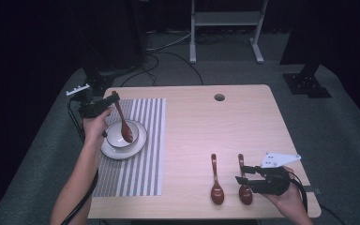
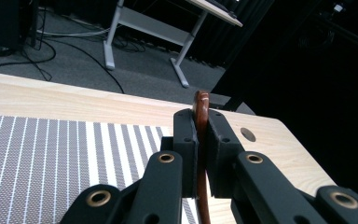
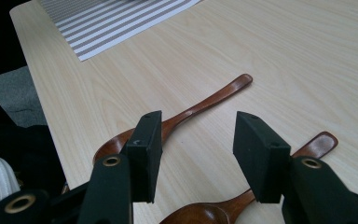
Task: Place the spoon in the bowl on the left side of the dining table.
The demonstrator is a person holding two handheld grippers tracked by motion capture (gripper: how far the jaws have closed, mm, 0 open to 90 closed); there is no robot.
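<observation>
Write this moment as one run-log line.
left tool: shut on spoon over bowl | right tool: open beside table spoons

The table [image 1: 243, 126] is pale wood with rounded corners, and it serves as the landmark here. A round hole [image 1: 219, 97] sits in its top near the far edge, a little right of the middle. A striped mat [image 1: 140, 154], grey and white, lies on the table's left part, running from near the far edge almost to the near edge. Grey carpet [image 1: 337, 122] spreads around the table on all sides. Beyond the table's far edge stands a white metal frame [image 1: 225, 23] on two feet. Black cables [image 1: 168, 51] trail over the carpet behind the table's far left. A dark stand base [image 1: 307, 84] rests past the table's far right corner.
</observation>
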